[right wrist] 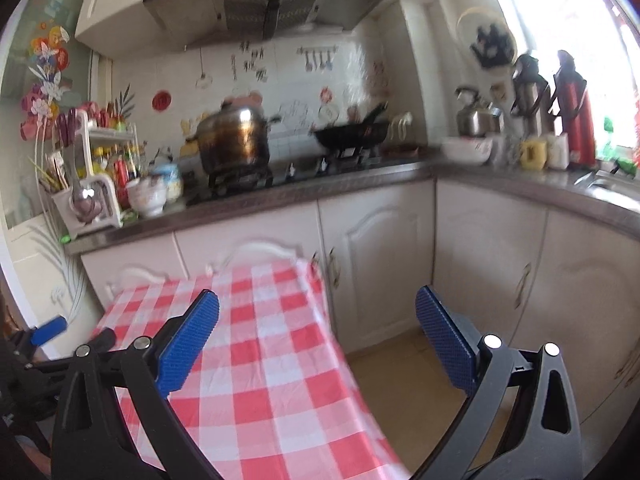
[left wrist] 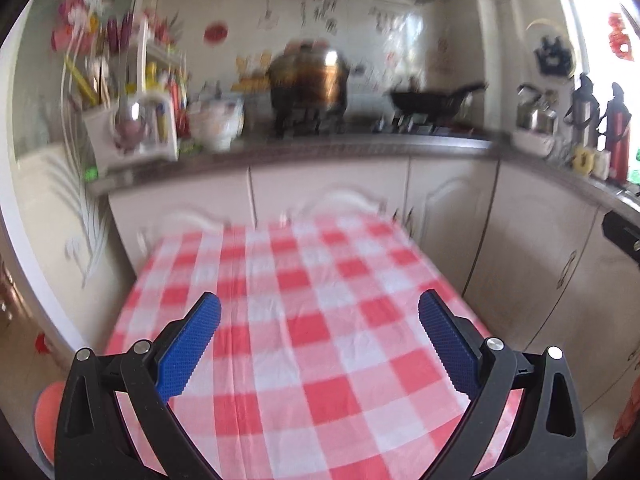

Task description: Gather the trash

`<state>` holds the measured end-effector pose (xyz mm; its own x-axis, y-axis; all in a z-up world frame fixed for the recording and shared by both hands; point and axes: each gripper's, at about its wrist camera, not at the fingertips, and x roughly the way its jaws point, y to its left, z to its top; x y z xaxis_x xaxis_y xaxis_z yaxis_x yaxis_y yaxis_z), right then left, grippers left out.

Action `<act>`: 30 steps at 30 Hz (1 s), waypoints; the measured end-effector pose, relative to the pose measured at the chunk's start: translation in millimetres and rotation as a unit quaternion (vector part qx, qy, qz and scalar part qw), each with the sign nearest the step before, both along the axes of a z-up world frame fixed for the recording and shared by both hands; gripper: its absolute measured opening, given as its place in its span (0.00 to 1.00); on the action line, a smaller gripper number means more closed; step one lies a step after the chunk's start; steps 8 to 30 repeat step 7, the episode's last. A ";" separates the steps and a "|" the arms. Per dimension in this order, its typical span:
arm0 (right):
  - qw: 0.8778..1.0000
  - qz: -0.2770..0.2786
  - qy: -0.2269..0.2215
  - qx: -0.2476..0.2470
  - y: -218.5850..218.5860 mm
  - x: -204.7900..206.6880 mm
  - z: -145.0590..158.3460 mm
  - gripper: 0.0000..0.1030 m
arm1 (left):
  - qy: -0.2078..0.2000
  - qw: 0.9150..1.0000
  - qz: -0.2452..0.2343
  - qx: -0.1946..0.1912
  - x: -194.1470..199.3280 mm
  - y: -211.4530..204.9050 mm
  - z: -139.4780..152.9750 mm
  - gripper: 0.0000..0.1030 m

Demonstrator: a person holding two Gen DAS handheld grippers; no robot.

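No trash shows in either view. My left gripper (left wrist: pixel 319 312) hangs open above a table covered by a red-and-white checked cloth (left wrist: pixel 304 320), with nothing between its blue pads. My right gripper (right wrist: pixel 317 308) is open too and holds nothing; it hovers over the table's right edge, where the checked cloth (right wrist: pixel 256 344) drops toward the floor. In the right wrist view, the left gripper (right wrist: pixel 48 330) shows at the far left as a blue pad on black arms. An orange-red round object (left wrist: pixel 48 404) peeks out at the lower left, mostly hidden by the left gripper's frame.
A kitchen counter (right wrist: pixel 280 196) runs behind the table with a steel pot (right wrist: pixel 236 140), a black wok (right wrist: pixel 352 132), a utensil rack (right wrist: pixel 92 184), a kettle (right wrist: pixel 474 116) and thermos flasks (right wrist: pixel 572 112). White cabinets (right wrist: pixel 380 264) stand below. Tan floor (right wrist: pixel 400 364) lies right of the table.
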<state>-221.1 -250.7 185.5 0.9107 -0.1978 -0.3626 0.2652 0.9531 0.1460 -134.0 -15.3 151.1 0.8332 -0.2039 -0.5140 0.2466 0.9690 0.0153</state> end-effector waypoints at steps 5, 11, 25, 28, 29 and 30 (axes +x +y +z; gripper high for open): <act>0.995 0.038 0.094 0.024 9.2 69.8 -57.3 0.96 | 0.096 0.994 0.052 0.011 50.6 11.2 -68.9 0.95; 0.990 0.051 0.132 0.017 18.6 98.4 -81.5 0.96 | 0.127 0.990 0.067 0.012 66.7 13.7 -89.9 0.95; 0.990 0.051 0.132 0.017 18.6 98.4 -81.5 0.96 | 0.127 0.990 0.067 0.012 66.7 13.7 -89.9 0.95; 0.990 0.051 0.132 0.017 18.6 98.4 -81.5 0.96 | 0.127 0.990 0.067 0.012 66.7 13.7 -89.9 0.95; 0.990 0.051 0.132 0.017 18.6 98.4 -81.5 0.96 | 0.127 0.990 0.067 0.012 66.7 13.7 -89.9 0.95; 0.990 0.051 0.132 0.017 18.6 98.4 -81.5 0.96 | 0.127 0.990 0.067 0.012 66.7 13.7 -89.9 0.95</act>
